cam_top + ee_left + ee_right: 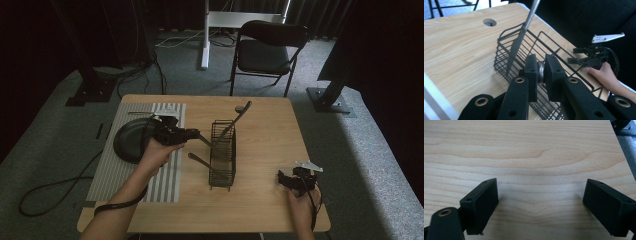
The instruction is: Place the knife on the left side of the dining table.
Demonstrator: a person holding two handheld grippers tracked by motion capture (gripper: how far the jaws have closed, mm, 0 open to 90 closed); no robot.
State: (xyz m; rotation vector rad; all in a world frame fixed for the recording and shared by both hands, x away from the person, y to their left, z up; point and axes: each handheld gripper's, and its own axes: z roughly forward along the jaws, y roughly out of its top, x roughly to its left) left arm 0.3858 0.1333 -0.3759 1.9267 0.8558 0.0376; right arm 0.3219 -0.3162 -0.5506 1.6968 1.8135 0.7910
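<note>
A black wire basket (pixel 223 152) stands in the middle of the wooden table (pixel 265 150). A long grey utensil (pixel 239 117) leans out of its far end, seen close in the left gripper view as the utensil (pixel 522 37). My left gripper (pixel 196 134) is at the basket's left side, shut on the metal handle (pixel 540 71) of another utensil that points into the basket (pixel 506 52). A third dark handle (pixel 199 159) sticks out of the basket's left side lower down. My right gripper (pixel 281 178) rests near the front right of the table, open over bare wood, as the right gripper (pixel 540 202) shows.
A striped mat (pixel 167 175) covers the table's left part, with a black round dish (pixel 129 142) on it. A round cable hole (pixel 489 22) is in the table's far side. A black chair (pixel 267 50) stands beyond the table.
</note>
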